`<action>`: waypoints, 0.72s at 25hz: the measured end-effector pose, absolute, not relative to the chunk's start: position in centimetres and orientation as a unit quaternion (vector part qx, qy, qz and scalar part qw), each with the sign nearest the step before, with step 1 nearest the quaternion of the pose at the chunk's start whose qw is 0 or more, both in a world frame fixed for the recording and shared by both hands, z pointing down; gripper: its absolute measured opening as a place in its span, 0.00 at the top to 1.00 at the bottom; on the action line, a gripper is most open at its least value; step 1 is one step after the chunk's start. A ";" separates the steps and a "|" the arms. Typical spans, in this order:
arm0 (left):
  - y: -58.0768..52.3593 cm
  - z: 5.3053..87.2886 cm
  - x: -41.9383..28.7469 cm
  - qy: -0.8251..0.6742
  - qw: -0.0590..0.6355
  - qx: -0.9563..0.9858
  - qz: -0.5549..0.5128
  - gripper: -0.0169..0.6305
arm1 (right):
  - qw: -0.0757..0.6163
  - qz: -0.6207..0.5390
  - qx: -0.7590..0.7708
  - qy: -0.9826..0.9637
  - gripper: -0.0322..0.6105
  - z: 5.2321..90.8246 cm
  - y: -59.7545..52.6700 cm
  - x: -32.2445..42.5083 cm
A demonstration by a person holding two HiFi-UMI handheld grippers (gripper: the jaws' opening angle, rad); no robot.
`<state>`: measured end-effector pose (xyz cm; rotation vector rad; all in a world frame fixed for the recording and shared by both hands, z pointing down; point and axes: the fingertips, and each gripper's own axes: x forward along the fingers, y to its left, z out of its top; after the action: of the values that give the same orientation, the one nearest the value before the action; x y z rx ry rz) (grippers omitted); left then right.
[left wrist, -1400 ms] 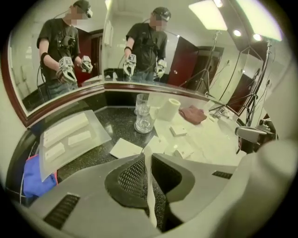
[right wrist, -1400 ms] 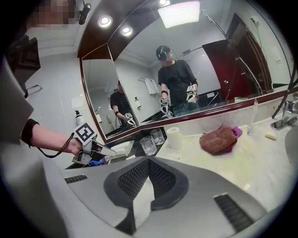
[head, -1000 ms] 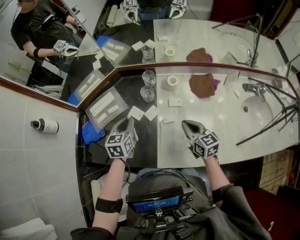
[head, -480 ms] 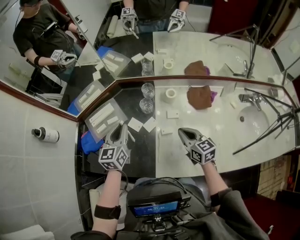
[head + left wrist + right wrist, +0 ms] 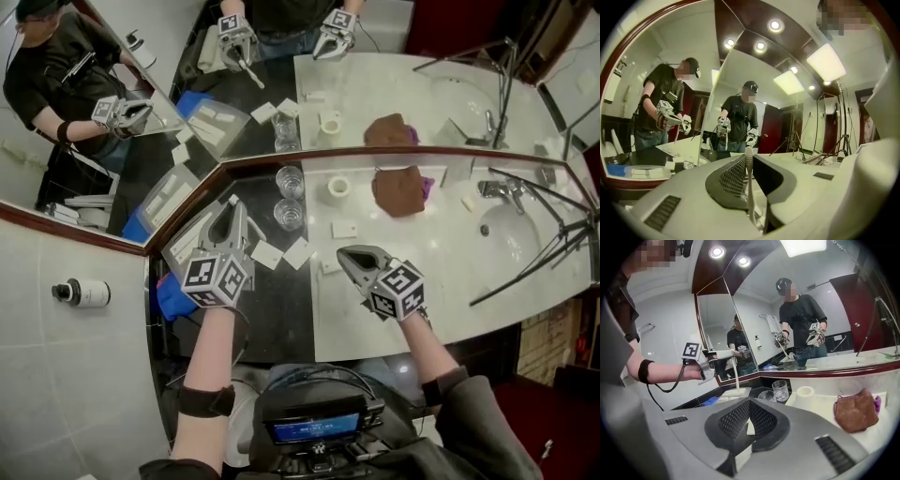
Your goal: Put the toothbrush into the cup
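Note:
My left gripper (image 5: 228,220) is shut on a white toothbrush (image 5: 749,187), which stands upright between its pads (image 5: 733,178). The right gripper view shows that gripper (image 5: 723,354) raised over the black counter with the toothbrush (image 5: 736,375) hanging below it. Two clear glass cups (image 5: 290,178) (image 5: 288,214) stand just right of and beyond the left gripper, and both cups (image 5: 780,390) (image 5: 766,395) also show ahead of my right gripper (image 5: 749,404). The right gripper (image 5: 349,255) hovers shut over the white counter with nothing in it.
A clear box of white items (image 5: 192,239) and a blue cloth (image 5: 172,292) lie at the left. White cards (image 5: 300,251), a white ring (image 5: 339,187) and a brown cloth (image 5: 398,190) lie on the counter. The sink (image 5: 511,225) and tripod legs (image 5: 544,248) are at the right, mirrors behind.
Both grippers have moved away from the counter's front edge toward the mirror. The left one has risen with the toothbrush and come closer to the glasses.

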<state>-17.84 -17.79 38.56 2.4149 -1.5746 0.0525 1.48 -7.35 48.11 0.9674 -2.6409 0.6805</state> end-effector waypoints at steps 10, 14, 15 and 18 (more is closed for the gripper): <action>-25.1 38.9 -17.2 -0.530 0.123 0.839 -0.024 0.91 | 0.136 0.242 0.234 -0.932 0.92 49.9 -7.8 -7.3; -27.3 39.7 -17.3 -0.529 0.122 0.839 -0.044 0.91 | 0.148 0.246 0.196 -0.938 0.92 52.0 -7.4 -10.3; -27.8 39.9 -17.3 -0.528 0.122 0.839 -0.049 0.91 | 0.152 0.247 0.188 -0.939 0.92 52.5 -7.3 -10.9; -29.2 40.5 -17.1 -0.527 0.124 0.838 -0.063 0.91 | 0.160 0.249 0.168 -0.940 0.92 54.3 -7.0 -12.6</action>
<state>-17.11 -29.20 40.50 2.4437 -1.5359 -0.1837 -12.65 -7.05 54.30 0.4789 -2.6868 0.7124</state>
